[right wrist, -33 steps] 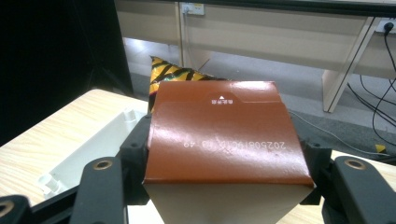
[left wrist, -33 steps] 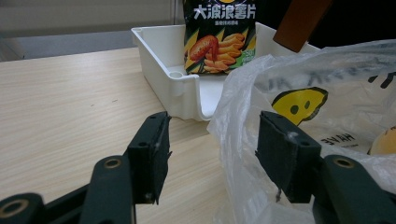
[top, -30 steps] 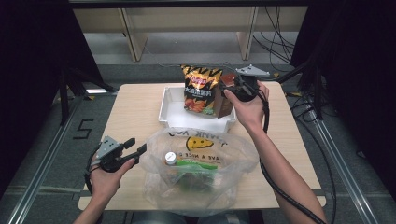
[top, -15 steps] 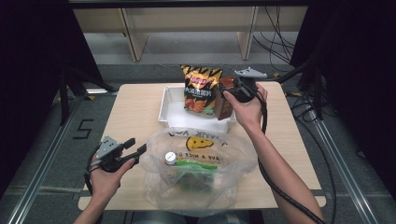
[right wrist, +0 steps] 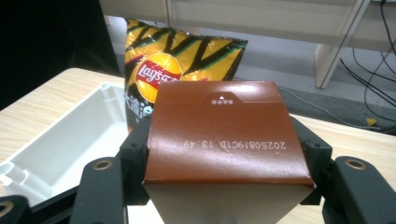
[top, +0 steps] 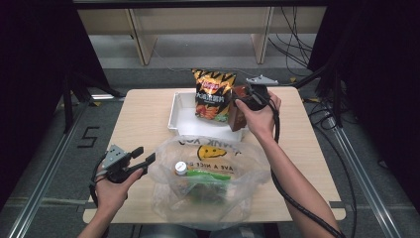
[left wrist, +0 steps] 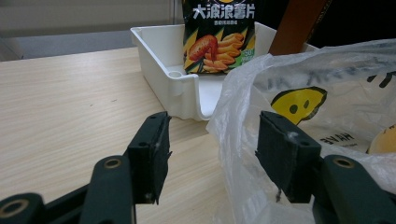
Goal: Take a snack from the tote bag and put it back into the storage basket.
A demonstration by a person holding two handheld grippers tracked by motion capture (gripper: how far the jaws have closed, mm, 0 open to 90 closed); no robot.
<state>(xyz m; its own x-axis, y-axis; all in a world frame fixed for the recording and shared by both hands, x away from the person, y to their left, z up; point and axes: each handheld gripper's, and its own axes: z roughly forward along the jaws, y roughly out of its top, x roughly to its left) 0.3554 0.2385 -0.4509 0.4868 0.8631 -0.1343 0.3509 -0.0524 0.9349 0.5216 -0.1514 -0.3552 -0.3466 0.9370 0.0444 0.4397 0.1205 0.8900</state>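
My right gripper (top: 243, 103) is shut on a brown carton (top: 236, 113), which it holds upright over the right end of a white tray (top: 174, 111). Seen along the right gripper's jaws, the carton (right wrist: 224, 140) fills the gap, with a pad pressed on each side. A yellow-and-black chip bag (top: 213, 94) stands in the tray just left of the carton. My left gripper (top: 144, 159) is open low over the table, at the left edge of a clear plastic bag (top: 223, 153). In the left gripper view the plastic bag's (left wrist: 327, 93) rim lies loose between the jaws, against the right pad (left wrist: 280, 149).
The plastic bag bears a yellow smiley and holds a white-capped bottle (top: 181, 168) and a green packet (top: 210, 174). The wooden table (top: 143, 114) is bare to the left of the tray. Beyond the table's far edge are the floor, cables and shelf legs.
The right gripper has sunk a little with the carton toward the tray. The left gripper and the plastic bag have stayed put.
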